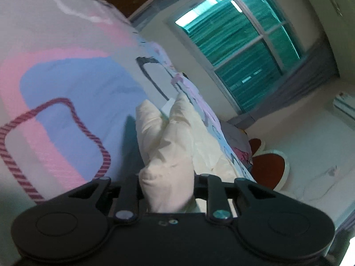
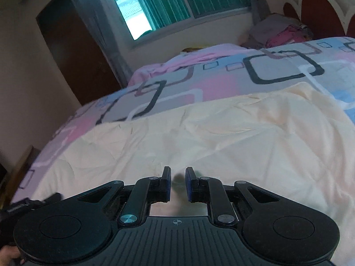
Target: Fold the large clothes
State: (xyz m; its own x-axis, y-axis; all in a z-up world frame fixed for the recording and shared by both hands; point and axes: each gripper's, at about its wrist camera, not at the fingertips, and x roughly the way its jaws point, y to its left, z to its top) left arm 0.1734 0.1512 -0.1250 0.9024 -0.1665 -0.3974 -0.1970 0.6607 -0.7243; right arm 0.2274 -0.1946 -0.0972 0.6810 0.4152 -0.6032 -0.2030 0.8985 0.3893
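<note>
A large cream garment [image 2: 199, 133] lies spread and wrinkled on the bed. In the left wrist view my left gripper [image 1: 168, 186] is shut on a bunched fold of the same cream cloth [image 1: 168, 155], which rises up between the fingers and hides their tips. In the right wrist view my right gripper [image 2: 178, 177] hovers just over the near part of the cream garment. Its jaws stand a small gap apart with nothing between them.
The bed sheet [image 2: 221, 84] has pink, blue and grey squares and shows in the left wrist view [image 1: 66, 84] too. A window [image 2: 166, 2] with green blinds is behind. A dark door [image 2: 73, 51] stands at left. A red headboard [image 2: 319, 11] and piled clothes [image 2: 281, 33] are at right.
</note>
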